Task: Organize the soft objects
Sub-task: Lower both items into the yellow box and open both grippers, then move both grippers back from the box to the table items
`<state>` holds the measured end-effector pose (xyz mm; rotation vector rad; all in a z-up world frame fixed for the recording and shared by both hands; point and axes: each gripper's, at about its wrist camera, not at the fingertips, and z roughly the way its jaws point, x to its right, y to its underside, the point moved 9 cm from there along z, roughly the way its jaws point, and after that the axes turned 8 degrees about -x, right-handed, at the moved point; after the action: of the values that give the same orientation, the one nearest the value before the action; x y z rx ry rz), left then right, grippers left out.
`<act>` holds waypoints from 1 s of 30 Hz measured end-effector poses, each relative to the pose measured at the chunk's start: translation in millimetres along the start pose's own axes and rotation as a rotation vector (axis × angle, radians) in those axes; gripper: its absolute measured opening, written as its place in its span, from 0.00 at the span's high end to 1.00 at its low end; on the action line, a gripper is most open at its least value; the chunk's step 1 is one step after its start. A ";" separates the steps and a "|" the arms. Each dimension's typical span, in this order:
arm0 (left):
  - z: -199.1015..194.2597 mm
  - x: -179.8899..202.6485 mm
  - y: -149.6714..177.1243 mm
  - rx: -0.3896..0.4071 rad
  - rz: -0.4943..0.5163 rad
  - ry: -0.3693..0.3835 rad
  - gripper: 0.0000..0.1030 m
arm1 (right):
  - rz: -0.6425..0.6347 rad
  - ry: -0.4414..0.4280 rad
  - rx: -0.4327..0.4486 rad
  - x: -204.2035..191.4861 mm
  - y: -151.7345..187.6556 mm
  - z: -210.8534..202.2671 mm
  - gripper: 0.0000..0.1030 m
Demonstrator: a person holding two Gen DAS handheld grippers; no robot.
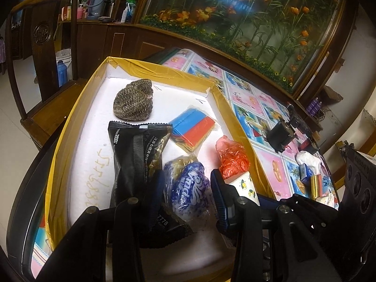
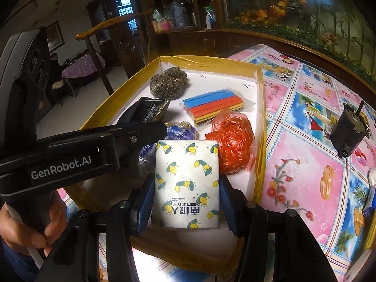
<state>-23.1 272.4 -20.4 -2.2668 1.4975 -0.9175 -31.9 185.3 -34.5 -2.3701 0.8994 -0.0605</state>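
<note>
A: Right gripper [image 2: 186,202]?
B: Pinching lemon-print tissue pack [image 2: 188,183] over the yellow-taped box [image 2: 262,108].
A: Left gripper [image 1: 188,188]?
B: Fingers spread around blue-white packet [image 1: 191,191] inside the box, probably not squeezing it.

The counter [image 2: 305,164] wears a pink-and-blue patterned cover; directly on it sit a yellow-taped white tray [image 2: 260,108], a small dark motor [image 2: 350,131], and assorted packets [image 1: 315,183] farther along.
</note>
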 end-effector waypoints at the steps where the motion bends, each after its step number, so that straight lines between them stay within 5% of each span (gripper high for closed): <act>1: -0.1 0.3 -0.5 0.000 0.002 -0.002 0.62 | 0.002 -0.006 0.001 0.1 0.1 -0.8 0.44; 6: -3.1 2.9 -1.9 0.007 -0.003 0.002 0.50 | 0.018 -0.025 0.007 2.9 1.2 -6.3 0.40; 18: -12.9 17.7 -3.6 0.017 0.014 0.015 0.50 | 0.084 -0.089 0.070 17.5 11.0 -36.7 0.38; 30: -12.2 80.7 6.1 -0.005 0.129 0.040 0.50 | 0.195 -0.081 0.177 69.8 41.3 -93.8 0.37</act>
<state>-14.0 198.9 14.2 -2.1379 1.6431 -0.9277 -25.3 69.2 8.7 -2.0979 1.0367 0.0317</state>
